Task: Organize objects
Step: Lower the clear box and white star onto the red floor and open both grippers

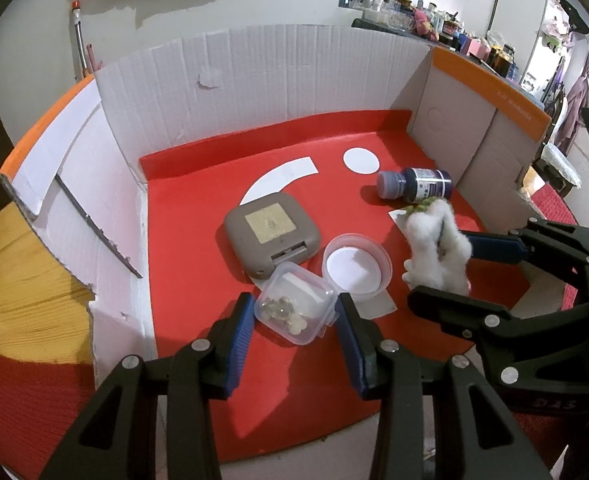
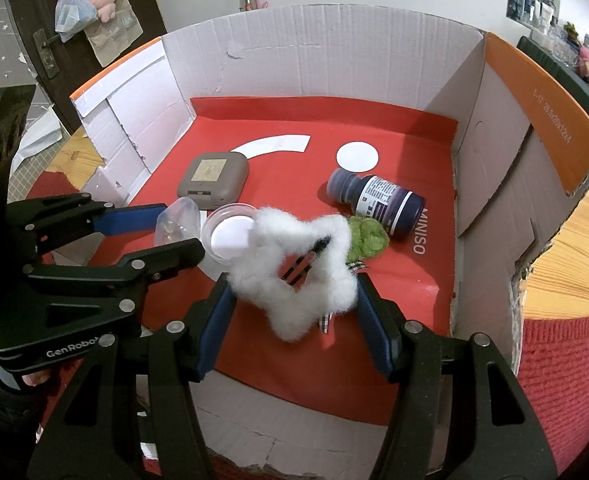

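Note:
My left gripper [image 1: 293,312] is shut on a small clear square container [image 1: 294,307] with small beads inside, tilted just above the red mat [image 1: 198,264]. It also shows in the right wrist view [image 2: 176,222]. My right gripper [image 2: 294,292] is shut on a white fluffy star ornament [image 2: 294,258] with a green tuft [image 2: 368,236] and a checked ribbon. The star also shows in the left wrist view [image 1: 438,248]. A clear round lid [image 1: 356,266] lies between the two grippers. A dark purple bottle [image 2: 378,202] lies on its side behind the star.
A grey square case [image 1: 272,234] lies left of centre on the mat. A white cardboard box wall [image 1: 254,88] with orange flaps surrounds the mat. White arc [image 1: 280,180] and white disc [image 1: 360,161] markings sit at the back. A wooden table [image 1: 22,264] lies outside.

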The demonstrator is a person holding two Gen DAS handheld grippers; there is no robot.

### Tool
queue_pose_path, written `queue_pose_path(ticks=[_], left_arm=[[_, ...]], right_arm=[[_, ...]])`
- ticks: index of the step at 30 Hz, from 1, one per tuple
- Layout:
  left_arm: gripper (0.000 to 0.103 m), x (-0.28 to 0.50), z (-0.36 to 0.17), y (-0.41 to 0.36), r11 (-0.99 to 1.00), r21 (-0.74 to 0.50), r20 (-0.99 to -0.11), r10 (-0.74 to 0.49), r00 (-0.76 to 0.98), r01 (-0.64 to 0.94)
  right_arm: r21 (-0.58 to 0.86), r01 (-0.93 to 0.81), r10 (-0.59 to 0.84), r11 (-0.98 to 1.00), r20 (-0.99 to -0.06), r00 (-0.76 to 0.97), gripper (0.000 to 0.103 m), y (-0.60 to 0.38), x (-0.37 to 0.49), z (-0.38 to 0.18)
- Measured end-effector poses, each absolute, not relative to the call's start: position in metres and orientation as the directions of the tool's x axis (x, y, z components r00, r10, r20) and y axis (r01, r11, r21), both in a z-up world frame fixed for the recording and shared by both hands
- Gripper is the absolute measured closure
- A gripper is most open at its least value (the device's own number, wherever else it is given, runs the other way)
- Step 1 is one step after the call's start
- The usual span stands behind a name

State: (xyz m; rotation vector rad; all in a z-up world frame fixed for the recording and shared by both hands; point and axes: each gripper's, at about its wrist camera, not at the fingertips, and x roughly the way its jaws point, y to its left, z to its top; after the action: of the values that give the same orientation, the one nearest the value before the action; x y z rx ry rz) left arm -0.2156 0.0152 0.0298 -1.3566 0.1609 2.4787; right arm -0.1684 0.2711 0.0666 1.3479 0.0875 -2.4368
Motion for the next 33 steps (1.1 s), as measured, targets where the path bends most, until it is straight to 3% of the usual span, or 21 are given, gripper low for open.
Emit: queue_pose_path(ticks=[6,10,23,33], left_arm=[[0.059,-0.212,0.032,0.016,-0.945,-0.041,-0.834,0.211,-0.509,-0.324],[0.052,-0.209,0.035,0.018,-0.944,-0.032,-0.826,0.21,-0.523,-0.328],[0.051,-0.198,0.044,0.015,-0.947,-0.031,-0.812,0.21,-0.545,-0.319],[0.041,-0.181,0.057,0.007,-0.953,-0.044,-0.782,0.22,-0.583,-0.301]], right_arm=[[0.134,0.337,-0.293,-0.932,-0.826,-0.481,0.045,0.273,-0.167,0.068],[0.129,0.34,-0.292,-0.931,-0.824,-0.486,0.043,0.273,-0.164,0.07],[0.126,0.34,-0.294,-0.932,-0.81,-0.507,0.039,0.274,-0.153,0.082],[0.125,0.337,-0.3,-0.933,-0.785,-0.541,0.033,0.276,-0.134,0.099]])
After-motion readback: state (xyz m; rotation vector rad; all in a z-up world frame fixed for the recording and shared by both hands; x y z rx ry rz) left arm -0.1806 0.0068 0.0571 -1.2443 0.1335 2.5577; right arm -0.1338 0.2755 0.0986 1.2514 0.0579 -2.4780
